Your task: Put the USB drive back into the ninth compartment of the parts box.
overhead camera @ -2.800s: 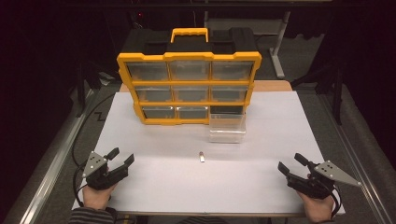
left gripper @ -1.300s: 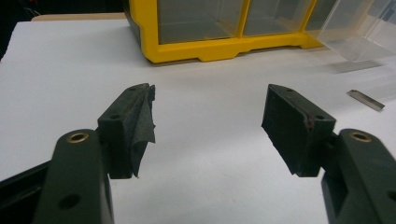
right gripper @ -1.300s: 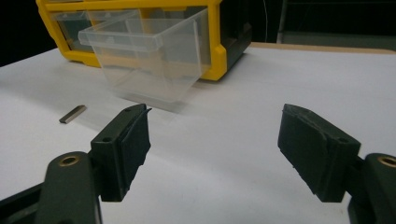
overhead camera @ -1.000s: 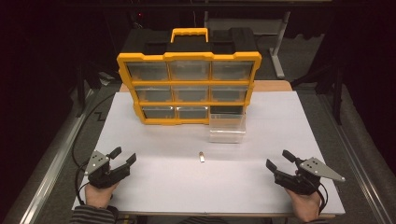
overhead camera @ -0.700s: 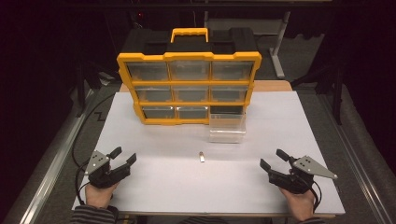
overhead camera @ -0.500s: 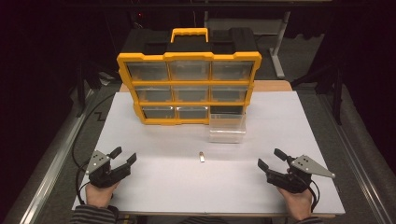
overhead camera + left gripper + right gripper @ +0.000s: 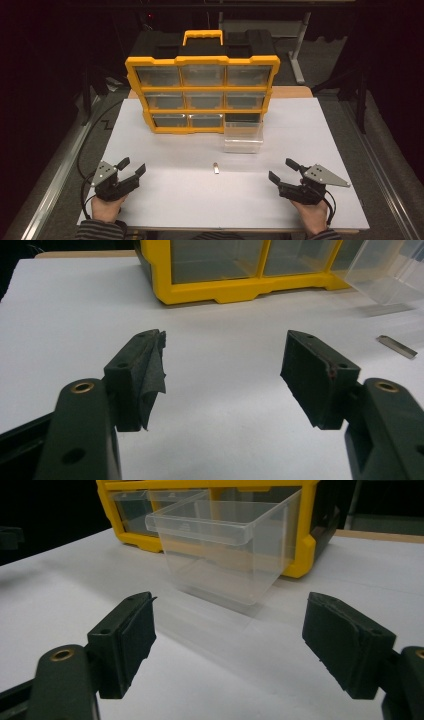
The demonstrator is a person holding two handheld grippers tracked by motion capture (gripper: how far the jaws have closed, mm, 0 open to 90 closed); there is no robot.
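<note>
A yellow organizer [image 7: 202, 95] with clear drawers stands at the back of the white table. One clear drawer [image 7: 243, 136] sits out on the table in front of the dark bottom-right slot [image 7: 245, 118]. A small metal piece [image 7: 216, 168] lies in front of it, mid-table. My left gripper [image 7: 133, 165] rests open near the front left, empty [image 7: 222, 347], with the metal piece [image 7: 396, 346] off to its right. My right gripper [image 7: 281, 169] is at the front right, open; its jaws have just been opening with nothing between them [image 7: 230, 605]. It faces the clear drawer [image 7: 227, 550].
The white table top [image 7: 320, 130] ends just behind both hands at its front edge. Metal rails [image 7: 385, 170] run along both sides. A black cable [image 7: 92, 140] loops from the left gripper off the table's left side.
My right gripper has moved left, toward the middle of the table. The left gripper, drawer and metal piece have stayed put.
</note>
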